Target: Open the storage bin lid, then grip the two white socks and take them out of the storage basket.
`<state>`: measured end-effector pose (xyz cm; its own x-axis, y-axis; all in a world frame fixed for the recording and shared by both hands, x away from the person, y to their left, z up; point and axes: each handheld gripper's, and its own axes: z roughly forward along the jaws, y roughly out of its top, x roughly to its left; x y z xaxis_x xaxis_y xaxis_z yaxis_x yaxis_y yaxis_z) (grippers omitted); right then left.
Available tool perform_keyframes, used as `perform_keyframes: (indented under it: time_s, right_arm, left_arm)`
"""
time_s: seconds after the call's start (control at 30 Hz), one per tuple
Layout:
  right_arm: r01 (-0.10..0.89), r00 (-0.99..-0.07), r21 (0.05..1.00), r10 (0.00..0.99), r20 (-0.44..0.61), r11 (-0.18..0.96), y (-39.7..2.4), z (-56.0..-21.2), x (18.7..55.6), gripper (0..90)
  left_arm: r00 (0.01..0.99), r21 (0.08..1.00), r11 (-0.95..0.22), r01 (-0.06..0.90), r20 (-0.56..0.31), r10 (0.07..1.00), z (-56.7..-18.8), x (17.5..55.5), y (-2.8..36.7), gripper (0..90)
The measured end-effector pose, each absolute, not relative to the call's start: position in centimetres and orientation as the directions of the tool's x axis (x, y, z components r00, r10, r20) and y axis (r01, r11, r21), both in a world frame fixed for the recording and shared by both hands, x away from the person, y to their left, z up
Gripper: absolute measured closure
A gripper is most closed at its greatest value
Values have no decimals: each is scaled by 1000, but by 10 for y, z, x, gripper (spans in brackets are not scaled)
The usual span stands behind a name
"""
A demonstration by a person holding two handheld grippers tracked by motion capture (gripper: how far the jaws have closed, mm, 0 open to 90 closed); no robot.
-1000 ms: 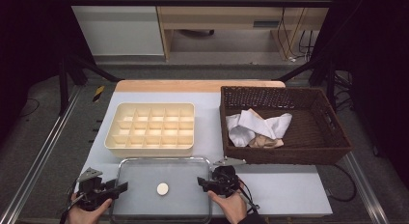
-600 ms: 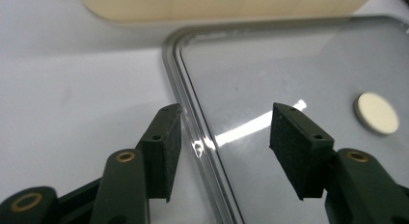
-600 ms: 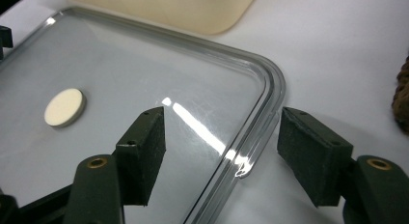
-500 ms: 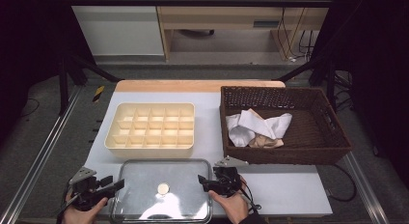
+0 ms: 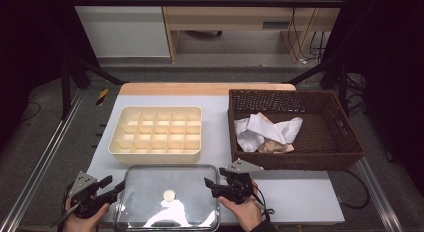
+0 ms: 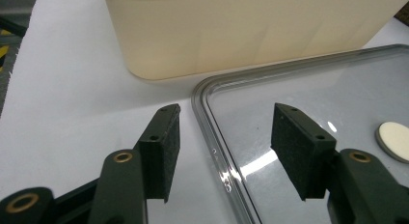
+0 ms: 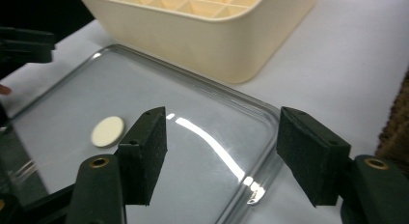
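Clear lid (image 5: 167,197) flat on the table (image 5: 300,192), straddled at its rim by both sets of fingers. Left gripper (image 6: 224,137) and right gripper (image 7: 222,147) gaping, just widened, pressing nothing. Beyond the fingers: cream divided tray (image 5: 157,131); wicker basket (image 5: 300,162) past the right gripper.

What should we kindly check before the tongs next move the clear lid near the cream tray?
1. Left tongs open, straddling the clear lid rim: ok.
2. Right tongs open over the lid's other edge: ok.
3. Lid gripped by either: not ok, pads apart from it.
4. Lid lying flat on the table: ok.
5. Cream tray compartments bare: ok.
6. Lid fits the tray: cannot tell.
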<state>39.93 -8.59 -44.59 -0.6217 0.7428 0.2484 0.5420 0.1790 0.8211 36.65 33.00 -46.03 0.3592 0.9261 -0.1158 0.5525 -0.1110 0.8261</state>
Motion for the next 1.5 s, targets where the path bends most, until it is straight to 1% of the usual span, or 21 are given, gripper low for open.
perform_keyframes:
  time_s: [0.13, 0.27, 0.67, 0.93, 1.13, 1.3, 1.5]
  right_arm:
    - [522, -645, 831, 726, 239, 190, -85, -439, 395, 354]
    - [499, -650, 848, 725, 230, 178, -88, -427, 397, 353]
    - [412, -626, 906, 753, 203, 98, -108, -377, 407, 348]
    - [383, -546, 923, 815, 196, 35, -139, -357, 426, 330]
    - [368, -502, 929, 848, 170, 31, -161, -342, 441, 338]
    - [363, -447, 931, 882, 149, 27, -176, -329, 457, 343]
    - [371, -397, 928, 908, 133, 26, -188, -322, 478, 355]
  left_arm:
    - [354, 820, -112, 561, -115, 928, -460, 367, 330, 455]
    - [350, 811, -107, 575, -126, 928, -460, 366, 330, 454]
    - [340, 799, -93, 594, -144, 929, -464, 369, 332, 395]
    - [333, 795, -79, 601, -160, 929, -465, 370, 335, 362]
    - [332, 795, -80, 601, -158, 930, -466, 370, 334, 352]
    - [328, 792, -73, 605, -165, 930, -467, 370, 336, 345]
    - [324, 794, -74, 603, -159, 933, -467, 370, 336, 340]
